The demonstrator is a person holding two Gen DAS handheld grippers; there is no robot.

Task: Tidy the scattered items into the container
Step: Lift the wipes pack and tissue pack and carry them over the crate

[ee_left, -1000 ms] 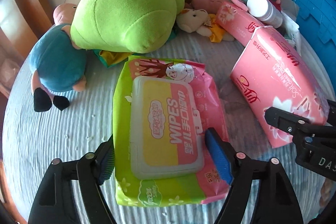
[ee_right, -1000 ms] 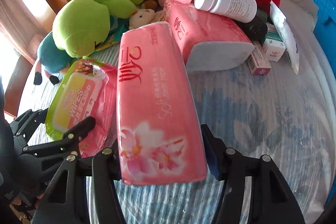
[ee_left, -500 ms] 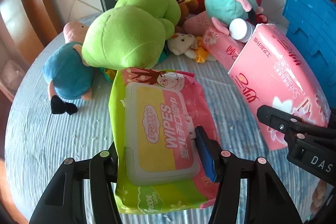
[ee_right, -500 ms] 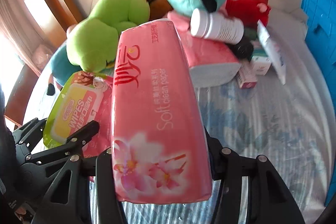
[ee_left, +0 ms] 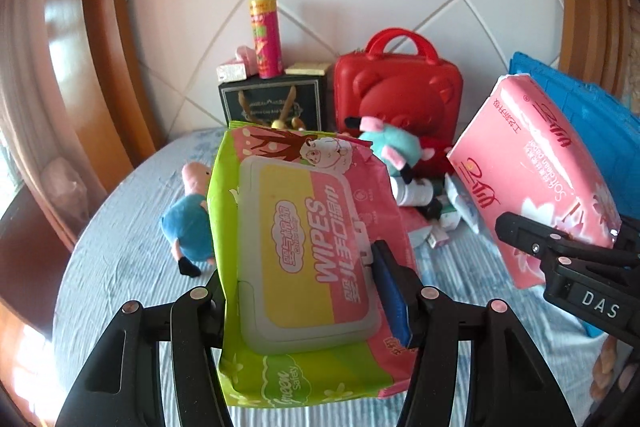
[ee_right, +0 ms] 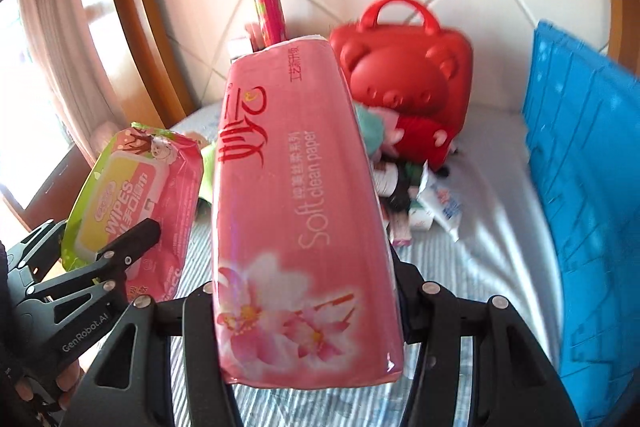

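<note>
**Both grippers hold a pack above the bench**

The left gripper [ee_left: 304, 311] is closed onto a pack of wet wipes [ee_left: 304, 259], its two fingers [ee_left: 390, 291] pressing against the pack's long sides near the lower end. The pack is off the bench [ee_left: 120, 247] and tipped up, with its grey-rimmed yellow and pink lid facing the camera and its green edge to the left.

The right gripper [ee_right: 308, 311] is clamped in the same way on a pink pack of tissues [ee_right: 296, 219], gripped across its flowered lower end, with the pack pointing up and away from the camera. The pack is also clear of the striped cloth covering the bench. Seen from the left wrist, the tissues sit to the right of the wipes, with a gap between the two packs.

A blue crate [ee_right: 584, 195] stands at the right side of the bench, its ribbed wall facing the packs; its inside is not visible.

Further back, a red bear-shaped case [ee_left: 396, 99] with a handle stands against the tiled wall. Beside it is a dark box [ee_left: 272, 103] with a tall pink can [ee_left: 266, 39] on top. In front of the case lie a teal and pink soft toy [ee_left: 396, 147], a white bottle [ee_left: 412, 193] and some small boxes and tubes in a heap. A small doll in a blue top [ee_left: 188, 223] lies on the cloth behind the left side of the wipes.
</note>
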